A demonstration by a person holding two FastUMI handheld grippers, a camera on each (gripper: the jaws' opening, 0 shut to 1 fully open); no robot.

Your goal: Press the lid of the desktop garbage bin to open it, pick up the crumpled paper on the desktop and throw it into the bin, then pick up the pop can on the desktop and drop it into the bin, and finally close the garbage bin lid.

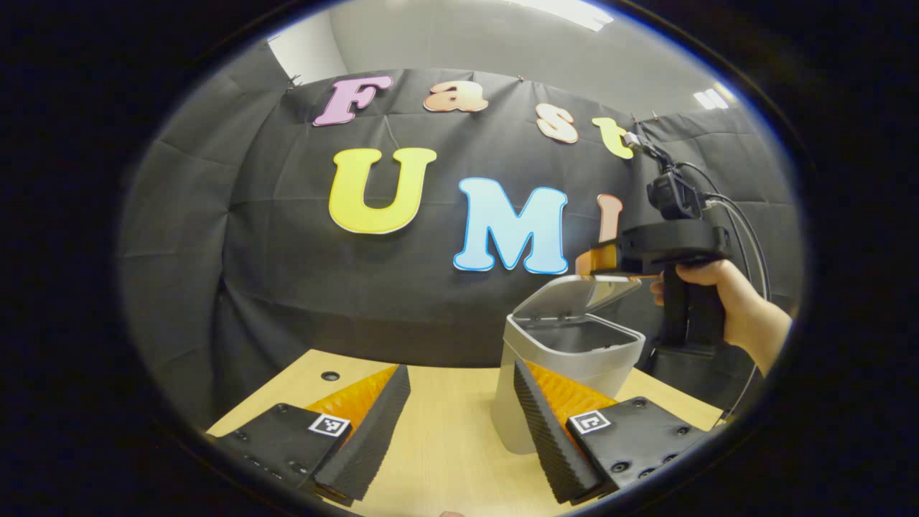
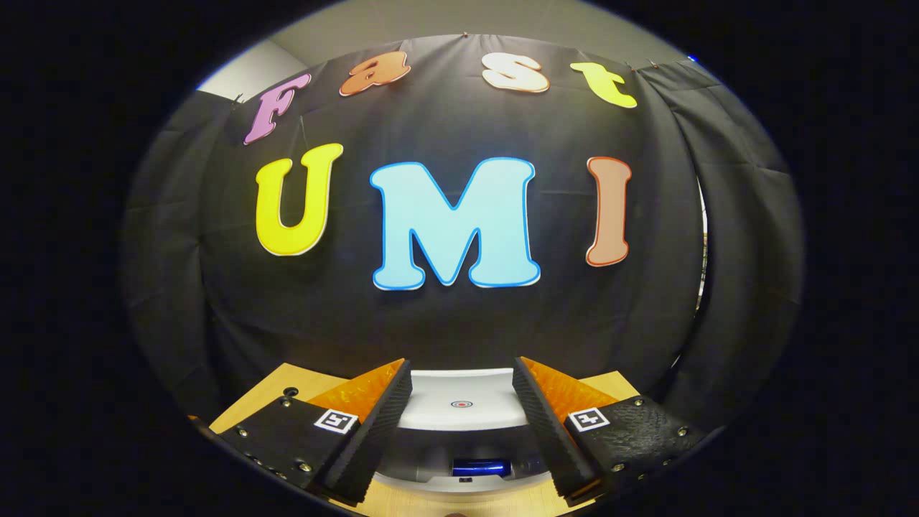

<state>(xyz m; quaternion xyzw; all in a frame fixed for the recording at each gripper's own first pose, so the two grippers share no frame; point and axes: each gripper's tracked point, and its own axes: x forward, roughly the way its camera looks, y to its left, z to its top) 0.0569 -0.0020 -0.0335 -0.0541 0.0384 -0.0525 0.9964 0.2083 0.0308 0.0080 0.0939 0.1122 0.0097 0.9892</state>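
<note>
Pale wooden worktop (image 1: 445, 431) ran beneath both claws, with a black cloth booth wall behind. Nearest in the left gripper view, the left claw (image 1: 459, 424) hung released and empty just above the worktop, its fingers spread wide. Just beyond its right finger stood the grey desktop garbage bin (image 1: 567, 359), its lid (image 1: 578, 296) tilted up and open. Above the bin's far side, a hand (image 1: 725, 294) held the right claw (image 1: 596, 260) level over the lid. In the right gripper view, the right claw (image 2: 459, 416) was released, holding nothing, and a blue pop can (image 2: 479, 468) lay inside the bin below. The crumpled paper could not be made out. Judging by this, only closing remained: the next move called for pressing the raised lid down until it latched.
</note>
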